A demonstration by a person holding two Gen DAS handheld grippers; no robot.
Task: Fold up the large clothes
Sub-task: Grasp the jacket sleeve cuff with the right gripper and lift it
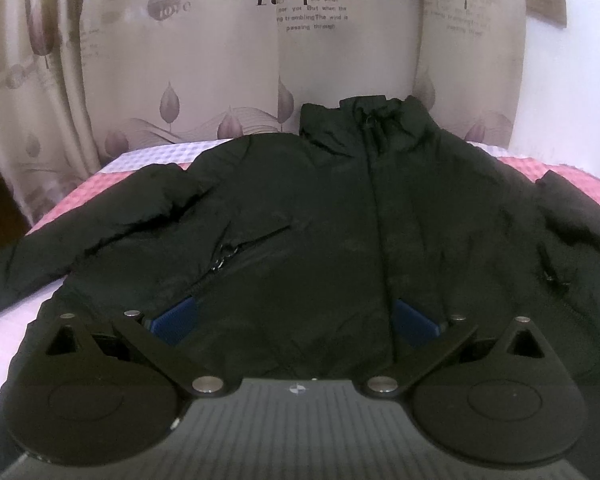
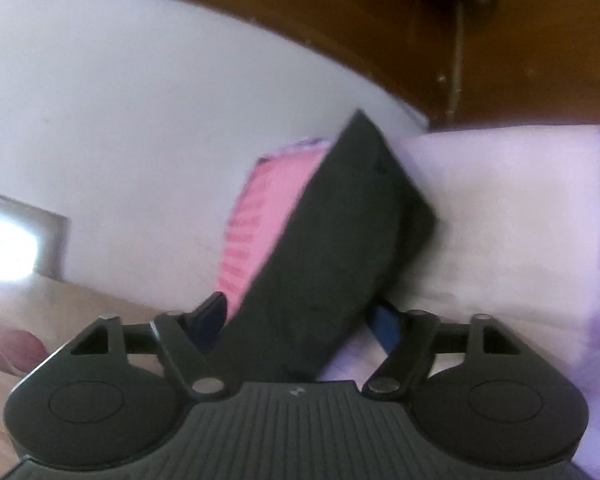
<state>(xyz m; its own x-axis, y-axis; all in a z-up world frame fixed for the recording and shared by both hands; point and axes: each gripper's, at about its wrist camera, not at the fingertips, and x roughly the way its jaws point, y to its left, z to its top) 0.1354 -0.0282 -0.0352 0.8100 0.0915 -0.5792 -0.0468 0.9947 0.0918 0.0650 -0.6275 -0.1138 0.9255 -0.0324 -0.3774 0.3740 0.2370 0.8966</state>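
Jacket point(image 1: 340, 208) lies face up on the bed point(image 1: 156, 156), hem at the near edge, collar toward the far edge by the curtain point(image 1: 140, 60), its long axis running straight away from my left tool point(image 1: 296, 318). That left tool hovers over the hem with its blue pads spread wide, gripping nothing that I can see. On my right side, the right tool point(image 2: 300, 320) has a dark sleeve end point(image 2: 340, 248) between its fingers, jaws fairly wide; the blur hides whether the pads press it. I judge the right hand nearer that sleeve, so folding it inward falls to it.
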